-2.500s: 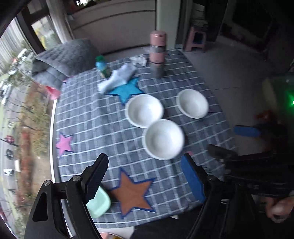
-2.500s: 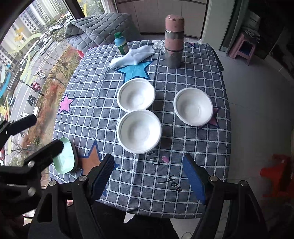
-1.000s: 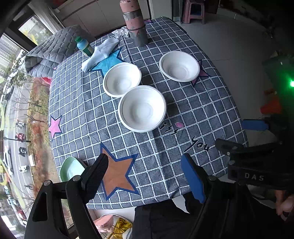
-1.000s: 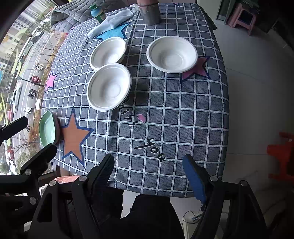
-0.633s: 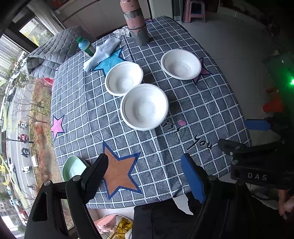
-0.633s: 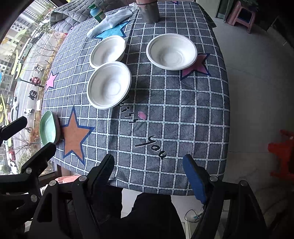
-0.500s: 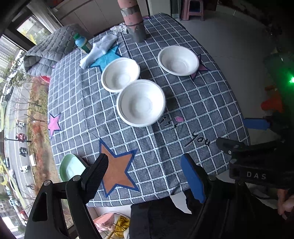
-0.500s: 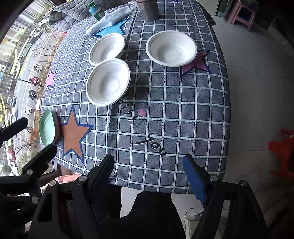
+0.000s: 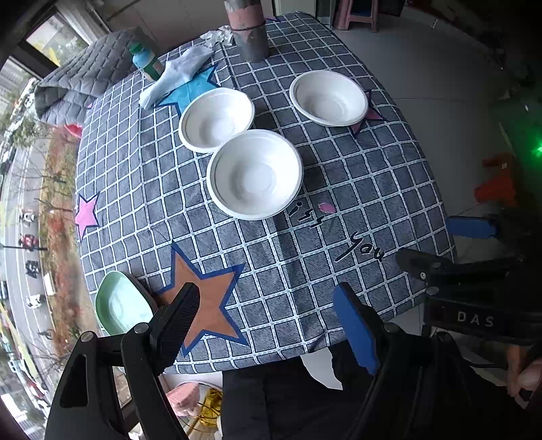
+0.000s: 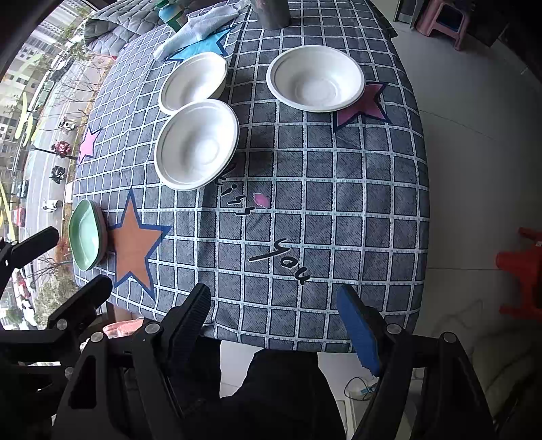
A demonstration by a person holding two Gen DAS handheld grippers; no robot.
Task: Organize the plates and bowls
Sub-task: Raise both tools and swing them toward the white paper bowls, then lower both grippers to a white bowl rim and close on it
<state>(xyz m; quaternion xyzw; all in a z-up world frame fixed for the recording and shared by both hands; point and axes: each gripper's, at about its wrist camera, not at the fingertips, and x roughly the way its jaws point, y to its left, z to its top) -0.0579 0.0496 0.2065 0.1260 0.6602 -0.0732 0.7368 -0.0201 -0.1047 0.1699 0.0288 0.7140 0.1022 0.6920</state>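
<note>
Left gripper (image 9: 266, 320): jaws wide apart, empty, above the tabletop's near edge. Right gripper (image 10: 274, 321): likewise gaping, empty. Tabletop (image 10: 338, 216): grey checked cloth with stars. Green dish (image 10: 84, 235): near left edge, beside an orange star (image 10: 135, 243). 3 white bowls: nearest bowl (image 10: 196, 144) touching the second bowl (image 10: 193, 81); third bowl (image 10: 315, 78) apart, at right. Far end: folded cloth (image 9: 176, 74), green-capped bottle (image 9: 145, 62), metal cylinder (image 9: 247, 30).

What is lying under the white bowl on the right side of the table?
A pink star printed on the checked tablecloth lies partly under that white bowl. The star's covered part cannot be seen.
</note>
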